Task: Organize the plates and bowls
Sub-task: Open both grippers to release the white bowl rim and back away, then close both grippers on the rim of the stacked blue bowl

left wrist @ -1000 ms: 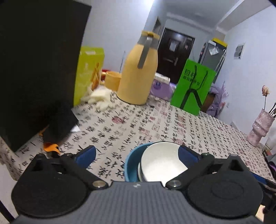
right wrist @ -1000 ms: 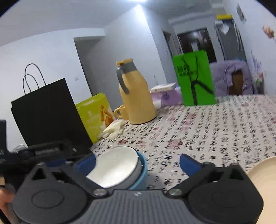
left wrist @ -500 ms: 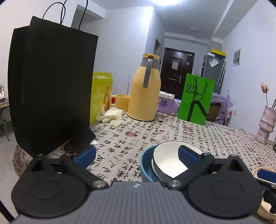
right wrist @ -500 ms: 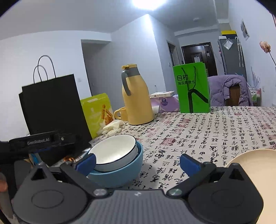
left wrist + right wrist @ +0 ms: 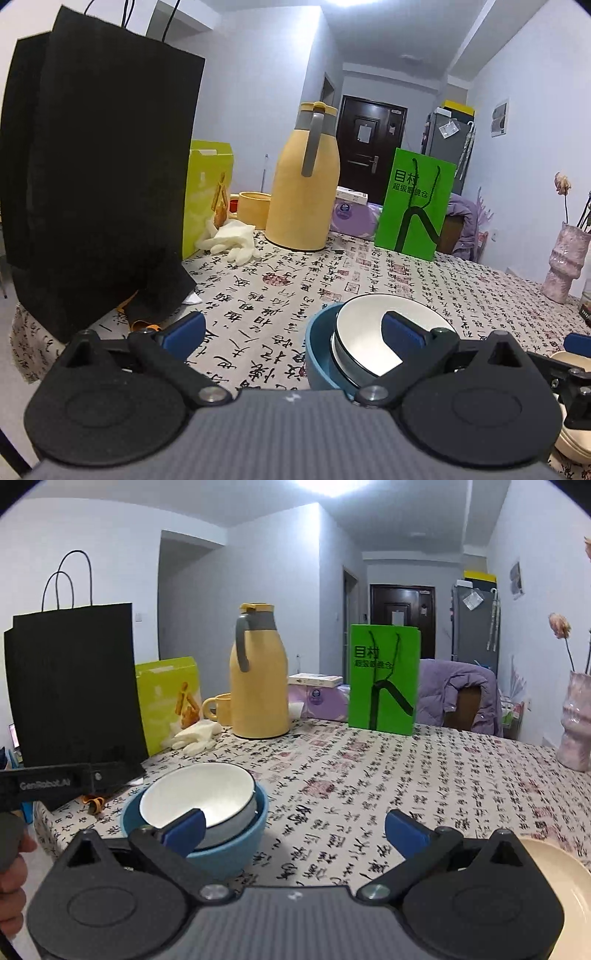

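White inside and grey outside, the small bowl sits nested in the blue bowl, a little tilted, and both stand on the tablecloth printed with black characters. In the right wrist view the right gripper has its jaws wide apart and holds nothing; its left fingertip is in front of the bowls, and I cannot tell if it touches them. A cream plate lies at the lower right edge of that view, just beside the right finger. In the left wrist view the left gripper is also spread wide and empty; the nested bowls are seen behind its right finger, and the printed cloth shows between the two fingers. Farther back on the table stand a black paper bag, a yellow-green box, a yellow thermos jug with a grey handle, a yellow mug and a green paper bag. A pink vase stands at the right side of the table.
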